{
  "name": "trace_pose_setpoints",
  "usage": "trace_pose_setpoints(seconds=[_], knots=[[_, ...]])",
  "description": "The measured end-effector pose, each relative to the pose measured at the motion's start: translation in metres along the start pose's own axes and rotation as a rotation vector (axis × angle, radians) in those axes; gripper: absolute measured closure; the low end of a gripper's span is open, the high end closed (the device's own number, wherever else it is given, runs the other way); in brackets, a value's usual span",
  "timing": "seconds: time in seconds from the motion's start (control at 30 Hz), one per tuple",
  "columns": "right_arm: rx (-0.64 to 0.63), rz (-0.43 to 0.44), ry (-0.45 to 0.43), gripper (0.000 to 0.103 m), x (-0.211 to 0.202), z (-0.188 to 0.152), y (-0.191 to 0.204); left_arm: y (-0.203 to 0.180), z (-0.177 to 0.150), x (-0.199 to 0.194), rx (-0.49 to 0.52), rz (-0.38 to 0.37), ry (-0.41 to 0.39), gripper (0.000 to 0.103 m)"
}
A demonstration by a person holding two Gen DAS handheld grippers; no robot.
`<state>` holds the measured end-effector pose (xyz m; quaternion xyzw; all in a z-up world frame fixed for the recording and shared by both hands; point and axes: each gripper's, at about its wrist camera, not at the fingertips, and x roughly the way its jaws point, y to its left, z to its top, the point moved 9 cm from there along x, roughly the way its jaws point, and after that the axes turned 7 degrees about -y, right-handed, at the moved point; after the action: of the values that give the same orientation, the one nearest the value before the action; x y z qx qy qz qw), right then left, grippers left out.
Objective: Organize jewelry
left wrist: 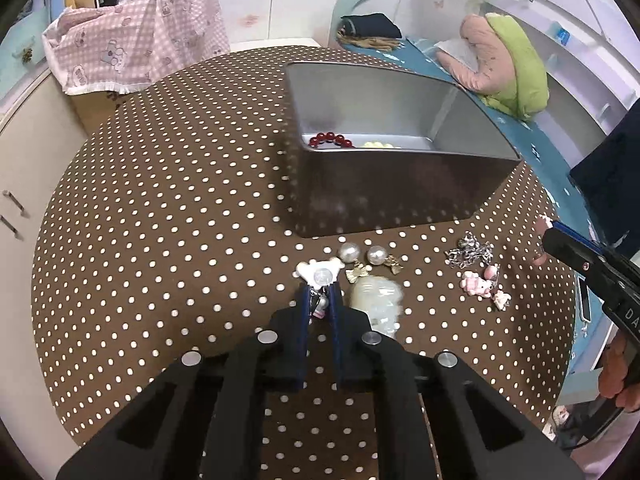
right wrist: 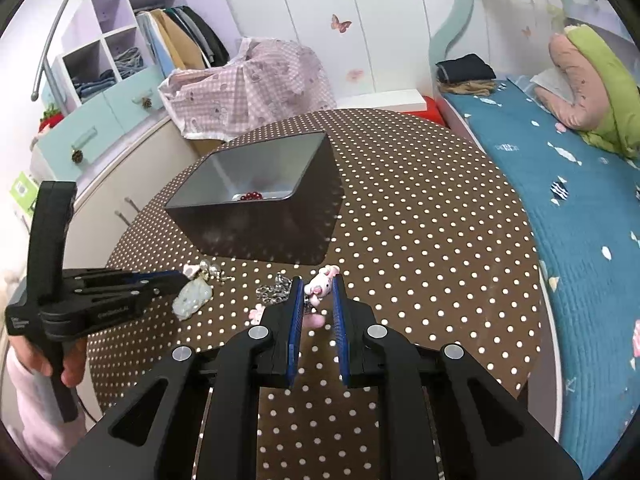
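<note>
My left gripper [left wrist: 320,300] is clamped on one white bow-shaped charm [left wrist: 319,271], my right gripper [right wrist: 318,292] pinches one pink plush charm [right wrist: 322,282], two round pearl earrings [left wrist: 362,255] lie before one grey metal tin [left wrist: 384,200] on the dotted tablecloth [left wrist: 160,240].

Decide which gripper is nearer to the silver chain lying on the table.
Right. The right gripper, holding a pink charm, sits just beside the silver chain. The left gripper is further off, past the pearl earrings, closed on a white charm.
</note>
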<state>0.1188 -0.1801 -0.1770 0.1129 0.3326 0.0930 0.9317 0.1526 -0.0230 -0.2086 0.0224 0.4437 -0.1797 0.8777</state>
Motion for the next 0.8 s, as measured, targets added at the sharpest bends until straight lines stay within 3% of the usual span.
trace_pose_setpoints(seconds=[0.23, 0.8], knots=[[-0.001, 0.001, -0.002, 0.088, 0.0, 0.001, 0.0, 0.01, -0.005, -0.007, -0.037, -0.009, -0.007, 0.095], [-0.051, 0.028, -0.065, 0.088, -0.016, 0.025, 0.03, 0.013, 0.017, -0.052, -0.058, -0.039, -0.134, 0.095]])
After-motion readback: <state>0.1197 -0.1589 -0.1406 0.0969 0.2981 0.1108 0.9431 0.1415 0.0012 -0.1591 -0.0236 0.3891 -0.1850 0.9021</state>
